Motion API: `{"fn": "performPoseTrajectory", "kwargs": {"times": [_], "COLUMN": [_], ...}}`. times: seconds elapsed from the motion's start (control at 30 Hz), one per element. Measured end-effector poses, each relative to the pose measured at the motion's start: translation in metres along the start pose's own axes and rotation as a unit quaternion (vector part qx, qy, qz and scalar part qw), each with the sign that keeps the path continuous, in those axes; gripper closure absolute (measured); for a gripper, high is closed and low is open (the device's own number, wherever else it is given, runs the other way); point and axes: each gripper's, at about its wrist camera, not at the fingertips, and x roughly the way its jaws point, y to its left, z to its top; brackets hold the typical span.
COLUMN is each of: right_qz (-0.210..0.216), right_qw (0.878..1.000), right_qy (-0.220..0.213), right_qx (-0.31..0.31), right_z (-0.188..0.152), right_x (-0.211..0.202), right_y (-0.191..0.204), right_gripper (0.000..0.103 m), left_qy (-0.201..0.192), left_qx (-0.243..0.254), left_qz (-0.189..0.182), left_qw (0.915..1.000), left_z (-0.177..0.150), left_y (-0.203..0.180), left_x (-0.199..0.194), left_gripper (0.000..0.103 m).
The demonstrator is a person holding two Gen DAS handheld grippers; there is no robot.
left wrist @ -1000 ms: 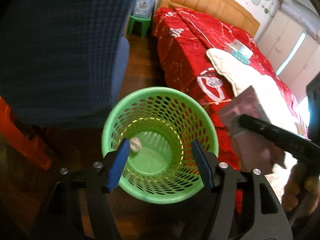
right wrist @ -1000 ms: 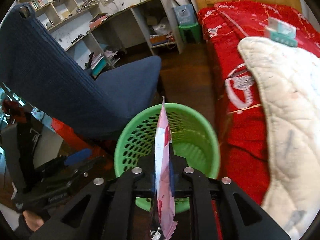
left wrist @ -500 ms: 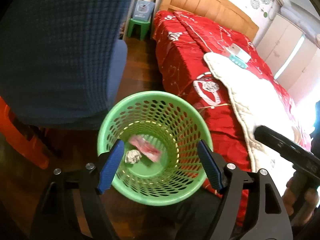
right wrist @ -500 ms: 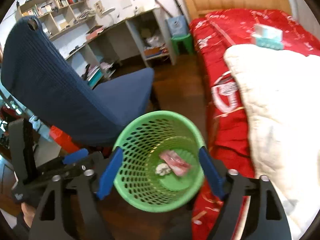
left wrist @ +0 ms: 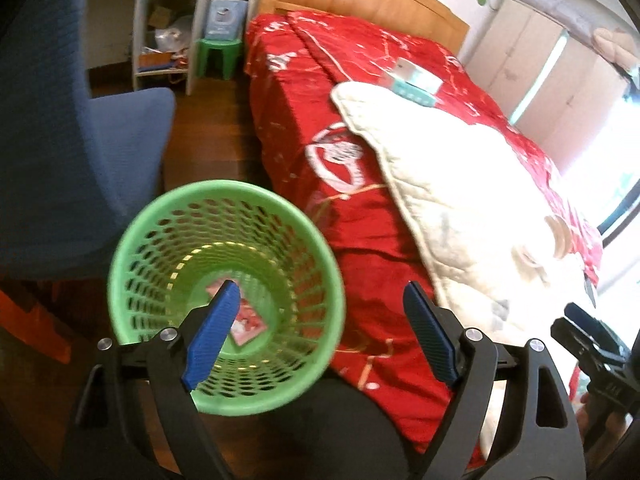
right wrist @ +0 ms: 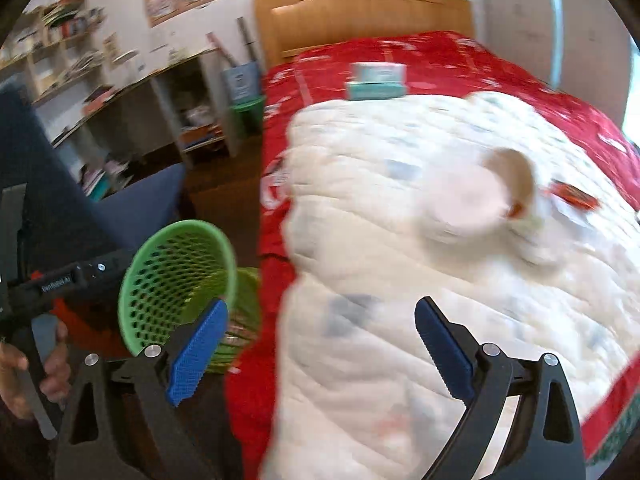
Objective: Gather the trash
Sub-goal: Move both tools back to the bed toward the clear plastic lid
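Bedroom floor of dark wood lies under the green basket [left wrist: 224, 296], which stands against the side of the red-covered bed [left wrist: 320, 132]. Nearest to me, my left gripper [left wrist: 320, 336] tilts down over the basket's bed-side rim, its blue jaws spreading with nothing between them; one pad [left wrist: 212, 340] overlaps the basket's mouth, the other sits over the red bedcover. My right gripper [right wrist: 320, 352] points down across the bed's edge onto the white quilt [right wrist: 440, 280], jaws likewise widening and empty, with the basket off to its left side. In that right view my left hand [right wrist: 24, 364] shows wrapped round its gripper's handle beside the basket.

A second ago my right jaws were clamped on a pink wrapper above the basket; now that wrapper [left wrist: 244, 316] lies on the basket's bottom, and both grippers have swung away from the basket toward the bed. The crumpled white scrap seen there half a second ago is hidden behind my left pad.

Farther from the basket, on the quilt, rest a blurred round pale thing [right wrist: 492, 196] and a red-orange wrapper [right wrist: 572, 196]. Beyond them a teal box [right wrist: 376, 80] sits on the bedcover near the headboard [right wrist: 360, 16].
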Motion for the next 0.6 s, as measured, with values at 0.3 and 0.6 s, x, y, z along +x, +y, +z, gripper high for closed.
{"fn": "performPoseTrajectory", "kwargs": {"times": [0.3, 0.6], "right_qz": [-0.061, -0.029], "right_qw": [0.997, 0.997], "right_qy": [-0.003, 0.025], "right_qx": [0.045, 0.07], "right_z": [-0.022, -0.031], "right_x": [-0.022, -0.004], "right_y": [-0.078, -0.104], "right_gripper": [0.011, 0.016], "left_qy": [0.015, 0.021], "left_qx": [0.038, 0.07], "left_qz": [-0.033, -0.045], "left_qw": [0.9986, 0.9963], "left_z": [-0.001, -0.001], "left_y": [-0.048, -0.081], "left_x": [0.014, 0.021], "left_gripper": [0.02, 0.02]}}
